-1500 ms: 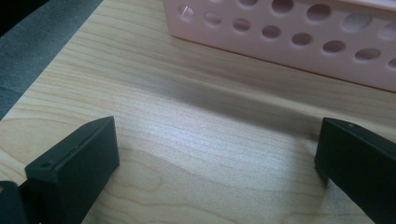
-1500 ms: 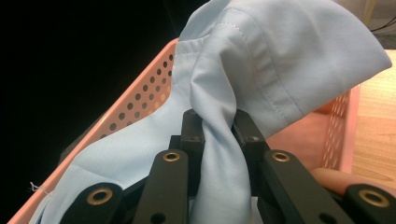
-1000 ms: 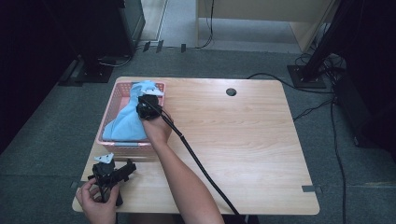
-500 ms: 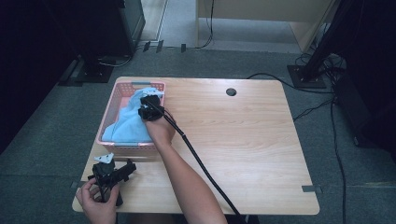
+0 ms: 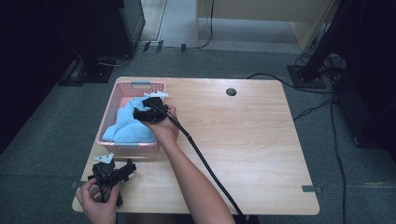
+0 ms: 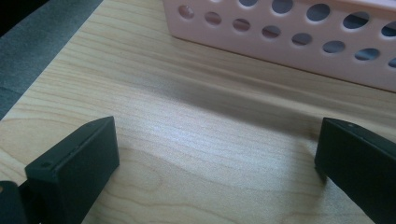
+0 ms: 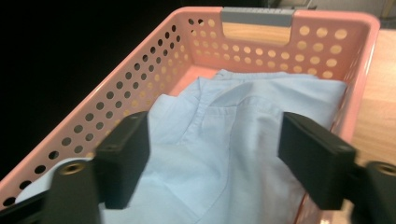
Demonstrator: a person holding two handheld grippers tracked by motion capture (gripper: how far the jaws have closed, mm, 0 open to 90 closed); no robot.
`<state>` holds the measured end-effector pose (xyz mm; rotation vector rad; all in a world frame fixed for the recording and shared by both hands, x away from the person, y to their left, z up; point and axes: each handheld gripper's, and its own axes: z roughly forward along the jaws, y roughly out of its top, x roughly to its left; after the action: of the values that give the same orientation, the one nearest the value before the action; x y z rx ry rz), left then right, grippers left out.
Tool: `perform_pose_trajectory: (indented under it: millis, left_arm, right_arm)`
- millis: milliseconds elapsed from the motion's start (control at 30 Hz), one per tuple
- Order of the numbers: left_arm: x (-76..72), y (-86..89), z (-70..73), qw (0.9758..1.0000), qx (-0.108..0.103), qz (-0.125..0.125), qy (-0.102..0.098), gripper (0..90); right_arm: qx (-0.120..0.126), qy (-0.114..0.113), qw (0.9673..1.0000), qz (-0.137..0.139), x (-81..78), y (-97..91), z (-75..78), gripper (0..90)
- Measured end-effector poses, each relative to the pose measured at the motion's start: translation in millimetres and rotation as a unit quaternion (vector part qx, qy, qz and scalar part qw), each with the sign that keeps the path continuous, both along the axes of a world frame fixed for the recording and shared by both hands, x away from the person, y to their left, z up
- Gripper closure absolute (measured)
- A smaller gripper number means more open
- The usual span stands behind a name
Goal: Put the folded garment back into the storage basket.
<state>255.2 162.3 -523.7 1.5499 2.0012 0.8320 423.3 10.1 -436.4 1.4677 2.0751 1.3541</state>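
Note:
A pink perforated basket [image 5: 108,114] stands at the table's left rear, with a light blue shirt [image 5: 125,129] lying crumpled inside it. My right gripper [image 5: 140,112] hovers over the basket's right side. Its jaws have just been opening and now stand apart just above the shirt [image 7: 219,102], with nothing pressed between them. The basket wall [image 7: 140,79] and its grey handle [image 7: 257,16] lie ahead of the right gripper [image 7: 215,140]. Near the front left corner, my left gripper [image 5: 116,164] is held low and open. It [image 6: 217,140] faces the basket's near wall [image 6: 299,42] over bare wood.
The wooden table [image 5: 243,140] has a round cable hole [image 5: 231,92] at the back. The right gripper's black cable [image 5: 205,163] trails across the table toward the front edge. Grey carpet, cables and dark stands surround the table.
The right gripper's jaws have opened and let go of the shirt, which was bunched up under the gripper and now lies lower in the basket. The left gripper has stayed put.

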Motion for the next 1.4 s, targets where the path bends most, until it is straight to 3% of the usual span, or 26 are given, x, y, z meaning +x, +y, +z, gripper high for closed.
perform_pose_trajectory:
  millis: [133,400,600,833,1400]
  left_arm:
    - [0.0,0.0,0.0,1.0,0.0,0.0,0.0,0.0]
    - [0.1,0.0,-0.1,1.0,0.0,0.0,0.0,0.0]
    - [0.0,0.0,-0.1,1.0,0.0,0.0,0.0,0.0]
    - [0.0,-0.1,-0.1,1.0,0.0,0.001,0.0,0.0]
    - [0.0,-0.1,0.1,1.0,-0.001,0.0,0.001,0.0]
  right_arm:
    - [-0.004,-0.003,0.9999,0.012,-2.2,-6.9,0.5,10.6]
    - [0.001,-0.005,0.9999,0.014,-4.8,-28.2,2.5,0.0]
    - [-0.003,-0.01,0.9998,0.015,-9.8,-44.9,5.4,0.0]
    - [-0.027,-0.001,0.9995,0.012,-14.8,-63.3,4.9,0.0]
    - [-0.014,-0.014,0.9998,-0.008,-25.5,-101.6,-2.0,0.0]
